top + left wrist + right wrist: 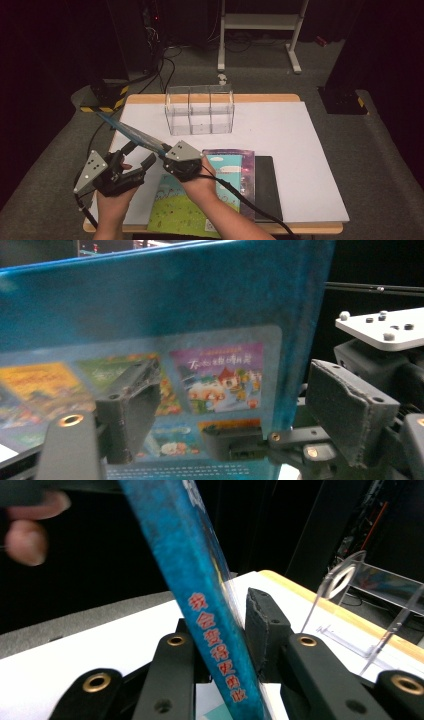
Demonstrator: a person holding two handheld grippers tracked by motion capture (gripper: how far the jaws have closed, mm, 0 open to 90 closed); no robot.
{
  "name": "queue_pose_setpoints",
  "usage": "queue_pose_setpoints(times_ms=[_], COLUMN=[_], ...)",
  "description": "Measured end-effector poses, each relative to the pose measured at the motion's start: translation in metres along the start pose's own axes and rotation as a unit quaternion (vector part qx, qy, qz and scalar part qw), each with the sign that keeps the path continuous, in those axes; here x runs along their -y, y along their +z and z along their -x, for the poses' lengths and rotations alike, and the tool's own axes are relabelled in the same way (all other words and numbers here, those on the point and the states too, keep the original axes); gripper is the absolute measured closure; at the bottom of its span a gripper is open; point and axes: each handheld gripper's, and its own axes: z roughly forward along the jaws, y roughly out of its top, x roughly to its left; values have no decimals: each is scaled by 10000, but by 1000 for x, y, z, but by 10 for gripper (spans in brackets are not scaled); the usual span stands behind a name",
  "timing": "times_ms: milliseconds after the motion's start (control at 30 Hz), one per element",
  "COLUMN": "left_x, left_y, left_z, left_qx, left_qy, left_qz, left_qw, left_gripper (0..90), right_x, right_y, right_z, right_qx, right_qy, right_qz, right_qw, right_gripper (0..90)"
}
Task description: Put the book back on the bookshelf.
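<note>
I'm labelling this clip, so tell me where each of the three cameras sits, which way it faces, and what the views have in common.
High view: above the person's side, looking forward and down on the table; both forearms, left gripper and right gripper show.
Left gripper view: rides that gripper, facing the blue book cover past its open jaws.
Right gripper view: rides that gripper, looking along the book's spine toward the clear organizer.
Shared: all three show the blue book.
</note>
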Motion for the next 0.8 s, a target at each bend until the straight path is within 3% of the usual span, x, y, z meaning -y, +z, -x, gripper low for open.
queue_pose_setpoints(times_ms=[167,367,467,567,600,800], left_x=[0,0,0,-1,-2,5], left_y=[1,4,5,8,14,30], left_z=[-1,0,1,2,5,6], left_qx=[-17,-47,-85,-71,-206,-460], left_qy=[-166,-223,-188,-159,-99,-135], left_qz=[33,50,37,36,-43,-335], left_qw=[9999,9997,9998,9998,9997,9983], left_gripper=[182,151,147,148,152,164], right_x=[0,11,27,31,30,25], right_y=[0,-9,-25,-30,-30,-21], right_z=[-2,3,7,11,10,9], right_qx=[22,-81,-34,-103,-99,-242], right_qy=[23,336,359,373,377,590], right_qz=[11,-121,-163,-183,-191,-94], right_qw=[10000,9993,9992,9991,9991,9979], right_gripper=[720,609,661,673,674,645])
